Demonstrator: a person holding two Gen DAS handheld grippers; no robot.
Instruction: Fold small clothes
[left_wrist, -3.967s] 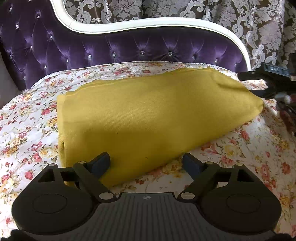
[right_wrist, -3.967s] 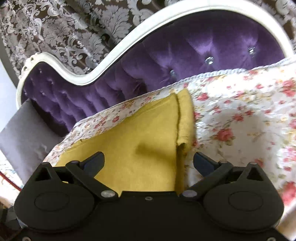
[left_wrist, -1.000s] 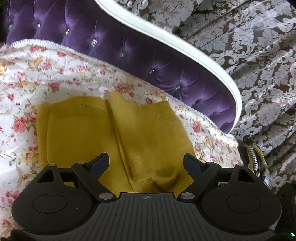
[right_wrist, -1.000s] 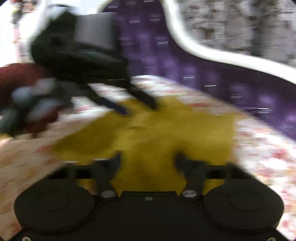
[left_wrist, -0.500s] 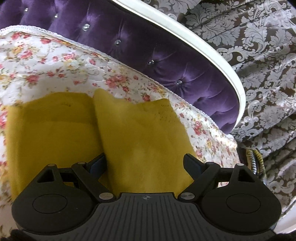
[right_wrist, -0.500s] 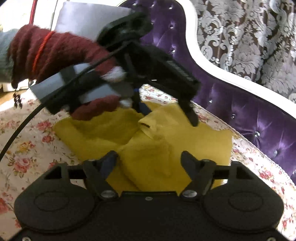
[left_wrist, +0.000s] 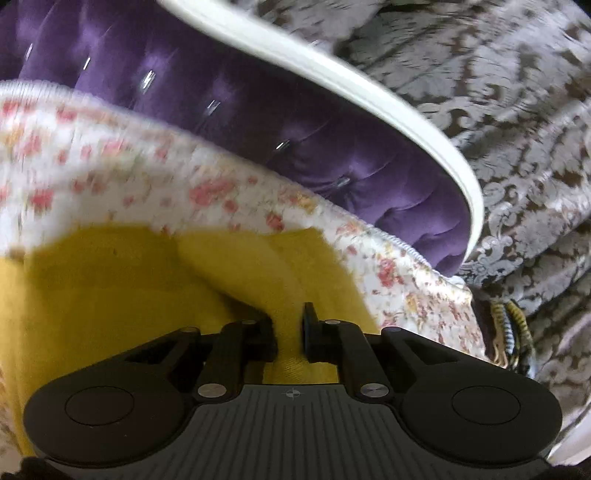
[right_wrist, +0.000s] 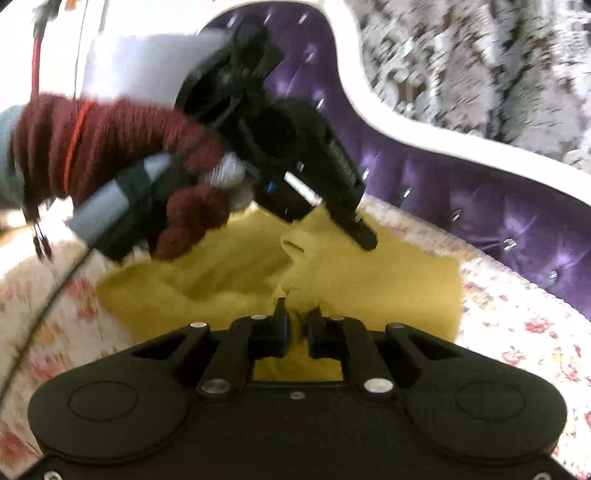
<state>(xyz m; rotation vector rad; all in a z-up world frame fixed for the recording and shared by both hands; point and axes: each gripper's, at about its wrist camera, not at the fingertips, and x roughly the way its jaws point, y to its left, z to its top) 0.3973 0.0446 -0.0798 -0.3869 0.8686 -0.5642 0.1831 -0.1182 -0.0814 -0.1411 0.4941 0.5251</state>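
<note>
Both grippers' jaws just closed — pinching the yellow garment (right_wrist: 369, 280).

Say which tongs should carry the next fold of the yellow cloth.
Neither alone, probably: the left tongs and right tongs have both just closed, each pinching a ridge of the yellow cloth. Lifting together looks best.

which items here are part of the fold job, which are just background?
In the job:
- yellow cloth
- left gripper, jaws just closed, pinching a fold of the cloth
- right gripper, jaws just closed on a cloth ridge

Background:
- floral cover
- purple tufted sofa back
- patterned curtain
</note>
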